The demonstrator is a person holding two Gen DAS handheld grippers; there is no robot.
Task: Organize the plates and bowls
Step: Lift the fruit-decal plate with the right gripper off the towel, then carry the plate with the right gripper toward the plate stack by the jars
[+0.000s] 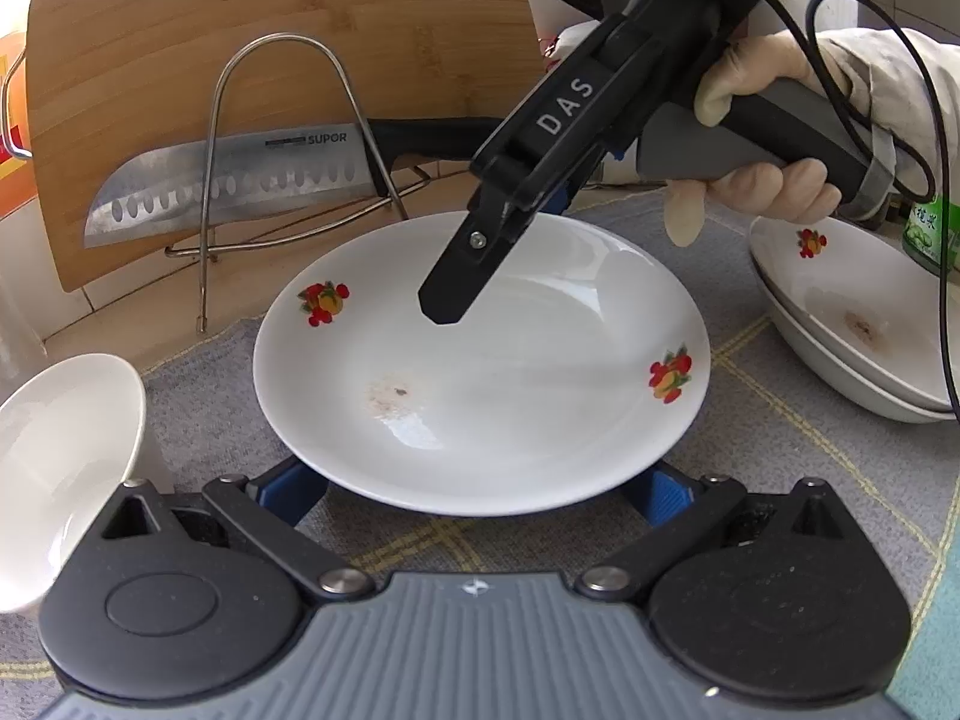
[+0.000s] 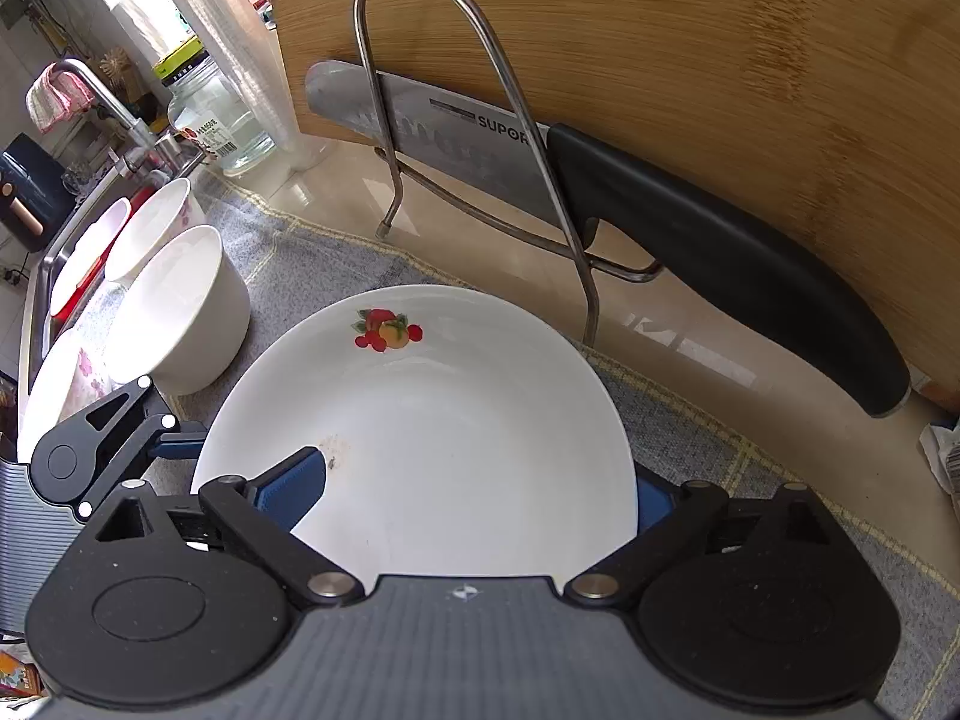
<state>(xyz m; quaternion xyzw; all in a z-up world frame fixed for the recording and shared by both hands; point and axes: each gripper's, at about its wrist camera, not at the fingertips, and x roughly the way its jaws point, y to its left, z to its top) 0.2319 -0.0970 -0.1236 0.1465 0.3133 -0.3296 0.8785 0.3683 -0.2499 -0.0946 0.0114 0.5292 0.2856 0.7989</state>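
Plates: one central (image 1: 480, 372); two stacked (image 1: 852, 324); three bowls (image 2: 180, 306).

Plate (image 2: 456, 438), white, fruit motif, lying on grey mat (image 2: 720, 456) between the right gripper's (image 2: 474, 492) spread blue fingers (image 2: 294, 486). Bowls (image 2: 180, 306) sitting left. Knife (image 2: 660, 228) resting in wire rack (image 2: 480, 120), leaning against board (image 2: 690, 30).
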